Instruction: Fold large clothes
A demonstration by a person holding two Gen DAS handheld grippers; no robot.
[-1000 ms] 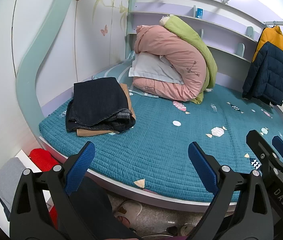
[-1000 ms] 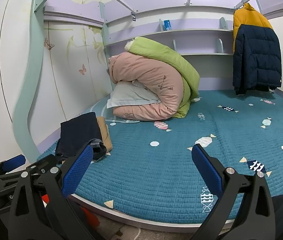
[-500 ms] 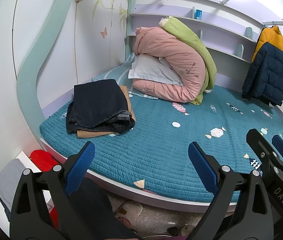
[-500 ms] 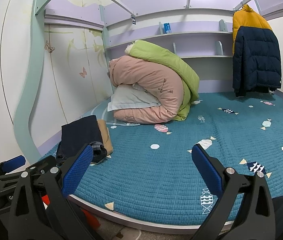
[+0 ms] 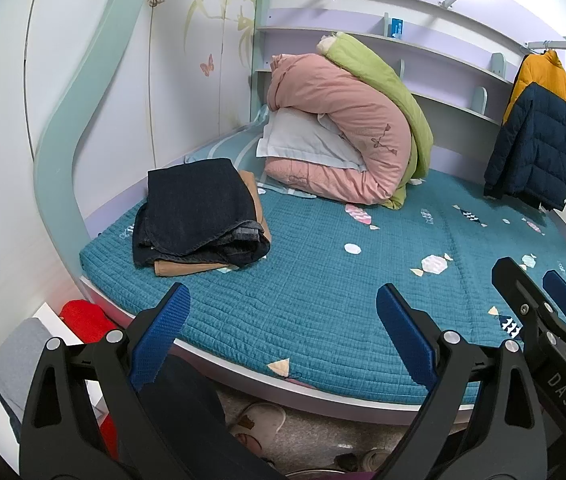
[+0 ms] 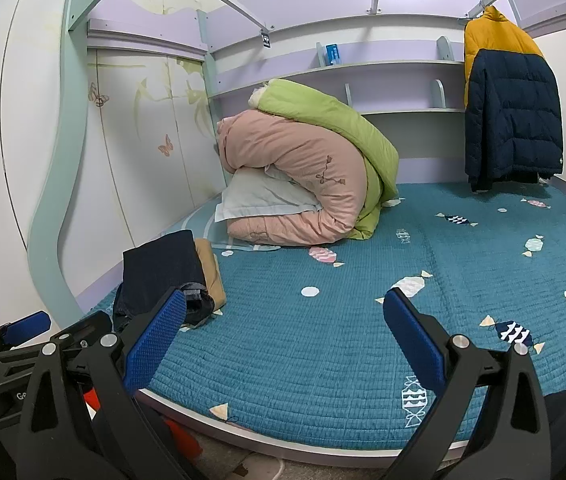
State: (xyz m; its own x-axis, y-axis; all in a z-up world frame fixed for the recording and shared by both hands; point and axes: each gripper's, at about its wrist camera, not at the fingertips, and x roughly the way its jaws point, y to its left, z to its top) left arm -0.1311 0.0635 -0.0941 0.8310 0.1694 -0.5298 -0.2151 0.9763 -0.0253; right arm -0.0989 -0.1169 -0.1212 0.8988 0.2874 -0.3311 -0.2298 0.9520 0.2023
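A folded dark denim garment (image 5: 195, 212) lies on a folded tan garment (image 5: 187, 267) at the bed's near left corner; both show in the right wrist view too, the denim (image 6: 159, 268) beside the tan piece (image 6: 210, 272). My left gripper (image 5: 283, 332) is open and empty, held before the bed's front edge. My right gripper (image 6: 283, 336) is also open and empty, to the right of the left one. The right gripper's fingers (image 5: 563, 300) show at the left wrist view's right edge. A navy and yellow puffer jacket (image 6: 507, 108) hangs at the back right.
The bed has a teal quilted mattress (image 5: 343, 280) with candy prints. Rolled pink and green duvets (image 5: 347, 128) with a white pillow sit at the back. Red (image 5: 83, 316) and grey (image 5: 19, 356) clothes lie left on the floor. Slippers (image 5: 259, 424) rest below the bed edge.
Both views have shifted slightly: the folded stack and the bedding sit a little lower in frame. Both grippers stay open and empty.
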